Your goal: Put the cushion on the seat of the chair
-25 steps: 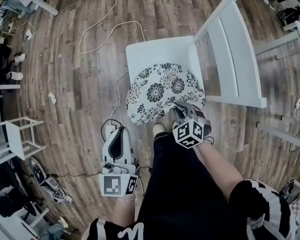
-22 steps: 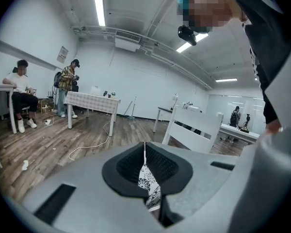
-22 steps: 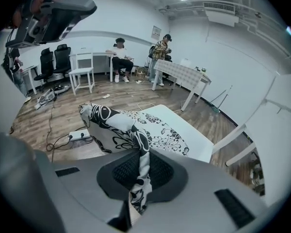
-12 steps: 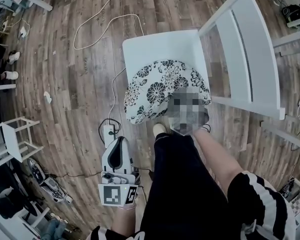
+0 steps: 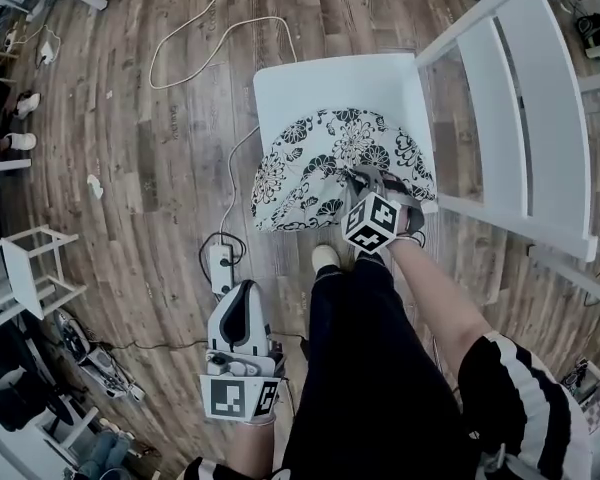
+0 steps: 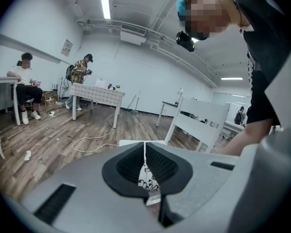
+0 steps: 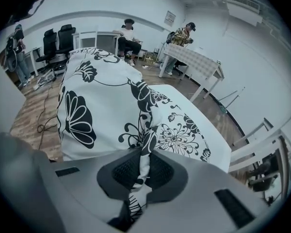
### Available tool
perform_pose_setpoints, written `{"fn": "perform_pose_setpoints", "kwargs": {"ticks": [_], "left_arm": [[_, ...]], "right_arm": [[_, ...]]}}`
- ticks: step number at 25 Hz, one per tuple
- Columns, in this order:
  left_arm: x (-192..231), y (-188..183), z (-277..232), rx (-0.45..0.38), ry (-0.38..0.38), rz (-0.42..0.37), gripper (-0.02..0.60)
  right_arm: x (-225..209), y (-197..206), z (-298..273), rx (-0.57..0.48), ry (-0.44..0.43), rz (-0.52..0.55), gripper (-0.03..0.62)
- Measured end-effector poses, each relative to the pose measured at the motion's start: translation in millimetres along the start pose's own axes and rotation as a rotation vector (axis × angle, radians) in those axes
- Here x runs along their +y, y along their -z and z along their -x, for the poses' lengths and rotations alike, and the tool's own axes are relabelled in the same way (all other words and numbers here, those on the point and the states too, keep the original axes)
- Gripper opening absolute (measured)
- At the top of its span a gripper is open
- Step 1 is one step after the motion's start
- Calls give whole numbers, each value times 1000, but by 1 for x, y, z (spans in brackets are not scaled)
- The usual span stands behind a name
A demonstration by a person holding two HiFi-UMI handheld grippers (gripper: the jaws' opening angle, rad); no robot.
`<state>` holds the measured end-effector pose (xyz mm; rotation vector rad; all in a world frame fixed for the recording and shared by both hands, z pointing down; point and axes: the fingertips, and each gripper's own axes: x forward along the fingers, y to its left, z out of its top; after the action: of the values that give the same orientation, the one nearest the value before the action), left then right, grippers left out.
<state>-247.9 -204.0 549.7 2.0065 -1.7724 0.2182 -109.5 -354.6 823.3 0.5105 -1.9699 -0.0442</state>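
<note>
The black-and-white floral cushion (image 5: 320, 163) lies over the near part of the white chair's seat (image 5: 320, 83), its near edge hanging past the seat's front. My right gripper (image 5: 365, 186) is at the cushion's near right edge, shut on a fold of its cloth. In the right gripper view that fold sits pinched between the pads (image 7: 157, 171) and the cushion (image 7: 102, 101) bulges beyond. My left gripper (image 5: 242, 290) hangs lower left above the floor, apart from the chair, shut and empty. In the left gripper view the chair seat (image 6: 131, 142) shows past its jaws.
The chair's backrest (image 5: 540, 118) stands at the right. A power strip (image 5: 221, 268) and a white cable (image 5: 190, 48) lie on the wooden floor left of the chair. A small white rack (image 5: 20, 278) is at far left. People sit and stand near tables (image 6: 94, 92) in the background.
The right gripper has come down with the cushion, which now covers more of the seat. The left gripper has sunk a little, still shut.
</note>
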Motion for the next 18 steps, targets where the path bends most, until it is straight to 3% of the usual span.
{"fn": "perform_pose_setpoints", "kwargs": {"ticks": [11, 18], "left_arm": [[12, -31, -34, 10, -10, 19, 14], [10, -17, -25, 10, 3, 32, 14]], "right_arm": [[-80, -38, -29, 4, 8, 27, 28], [-88, -37, -37, -3, 41, 32, 28]]}}
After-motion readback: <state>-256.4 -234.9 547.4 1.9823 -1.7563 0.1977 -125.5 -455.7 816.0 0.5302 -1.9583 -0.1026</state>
